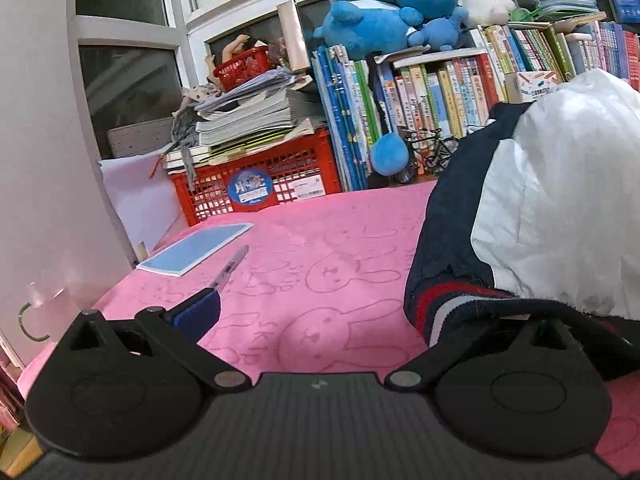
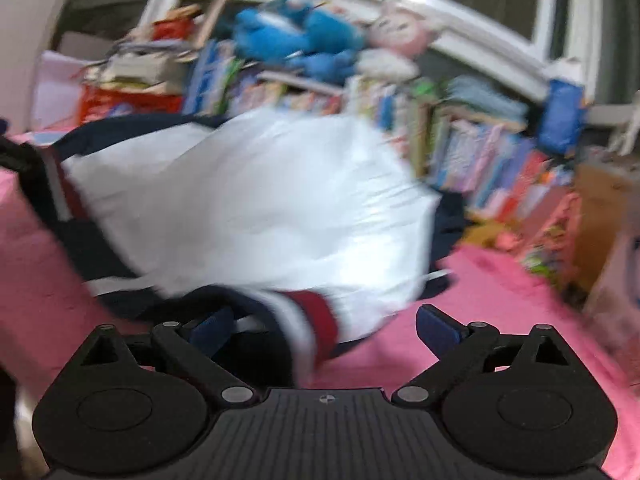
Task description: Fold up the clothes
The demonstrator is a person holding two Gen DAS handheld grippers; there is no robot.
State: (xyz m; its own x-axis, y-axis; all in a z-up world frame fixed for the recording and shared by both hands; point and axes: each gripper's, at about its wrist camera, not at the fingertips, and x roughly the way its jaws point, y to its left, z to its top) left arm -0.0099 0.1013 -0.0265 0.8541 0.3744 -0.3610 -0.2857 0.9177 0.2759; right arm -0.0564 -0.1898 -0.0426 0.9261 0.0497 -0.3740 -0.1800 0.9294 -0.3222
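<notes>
Lying bunched on the pink desk, the white and navy jacket sat before the bookshelf. The right gripper stood released, its striped cuff loose between the pads. The left gripper also gaped wide, its right finger hidden under the jacket's hem, a pen and notebook at far left.

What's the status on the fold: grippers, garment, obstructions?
Left hand-held gripper open, right hand-held gripper open. Navy-and-white jacket heaped on the pink cloth, striped cuff between right jaws, ungripped. Pen and notebook lie left.
</notes>
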